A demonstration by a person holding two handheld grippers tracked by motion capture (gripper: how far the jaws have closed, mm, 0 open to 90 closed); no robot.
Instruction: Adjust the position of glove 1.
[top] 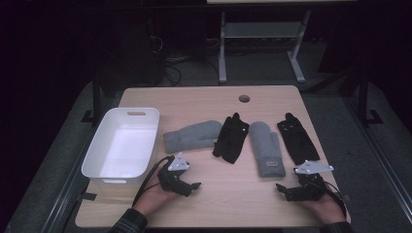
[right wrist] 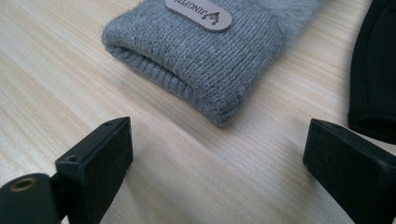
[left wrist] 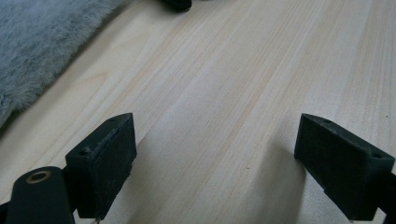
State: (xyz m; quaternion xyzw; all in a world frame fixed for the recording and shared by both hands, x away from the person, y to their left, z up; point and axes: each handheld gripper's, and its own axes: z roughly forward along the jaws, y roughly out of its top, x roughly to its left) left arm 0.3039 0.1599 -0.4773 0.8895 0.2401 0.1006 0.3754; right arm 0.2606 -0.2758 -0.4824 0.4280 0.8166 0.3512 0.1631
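Observation:
Four gloves lie in a row across the wooden table [top: 218,194]: a grey mitten [top: 192,136], a black glove [top: 232,138], a second grey mitten [top: 266,148] and a second black glove [top: 297,138]. My left gripper [top: 194,186] rests low on the table in front of the left mitten, open, nothing between its jaws. In the left gripper view that gripper [left wrist: 215,163] faces bare wood, with the fuzzy mitten [left wrist: 37,42] at the upper left. My right gripper [top: 282,188] is open too. In the right gripper view it [right wrist: 215,172] points at the knit cuff of the labelled mitten [right wrist: 201,51], beside the black glove [right wrist: 373,70].
A white plastic bin [top: 99,155] stands empty at the table's left side. A round cable hole [top: 244,98] sits near the far edge. Beyond the table is a dark floor with the legs of another desk [top: 222,48].

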